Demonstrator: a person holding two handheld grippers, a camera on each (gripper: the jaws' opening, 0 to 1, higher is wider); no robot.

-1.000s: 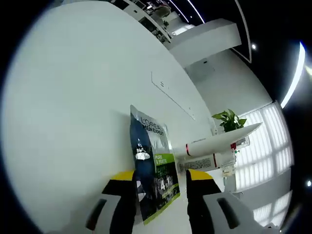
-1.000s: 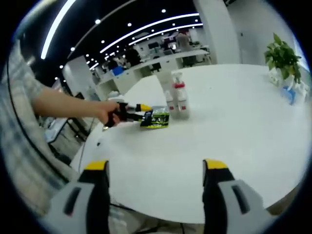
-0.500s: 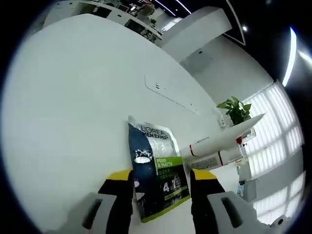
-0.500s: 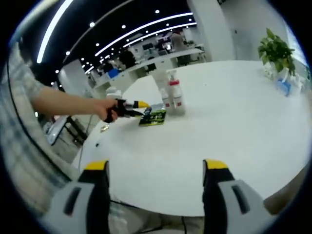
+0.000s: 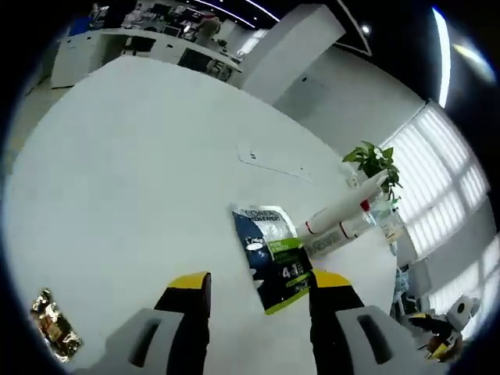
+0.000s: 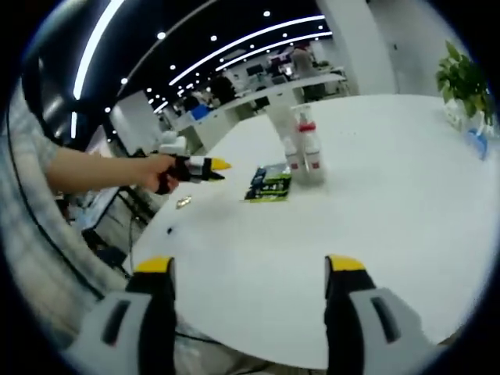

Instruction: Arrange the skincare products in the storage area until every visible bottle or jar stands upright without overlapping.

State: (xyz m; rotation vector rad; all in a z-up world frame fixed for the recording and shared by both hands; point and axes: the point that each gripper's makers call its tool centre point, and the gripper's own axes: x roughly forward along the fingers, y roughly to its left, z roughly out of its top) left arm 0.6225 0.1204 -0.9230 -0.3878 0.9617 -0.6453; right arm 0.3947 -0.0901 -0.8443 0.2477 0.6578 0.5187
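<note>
On the round white desk point(image 6: 375, 258), the flat dark-blue-and-green skincare sachet point(image 5: 275, 258) lies just beside two upright white pump bottles point(image 6: 306, 152); thin, limp and slippery, I judge, so pinch an edge; both tongs, left point(image 5: 254, 285) and right point(image 6: 246, 269), gape empty.

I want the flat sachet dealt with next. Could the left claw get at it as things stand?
Probably yes. The sachet lies flat on the table just ahead of the open left claw, nothing between them; the bottles stand beyond it.
</note>
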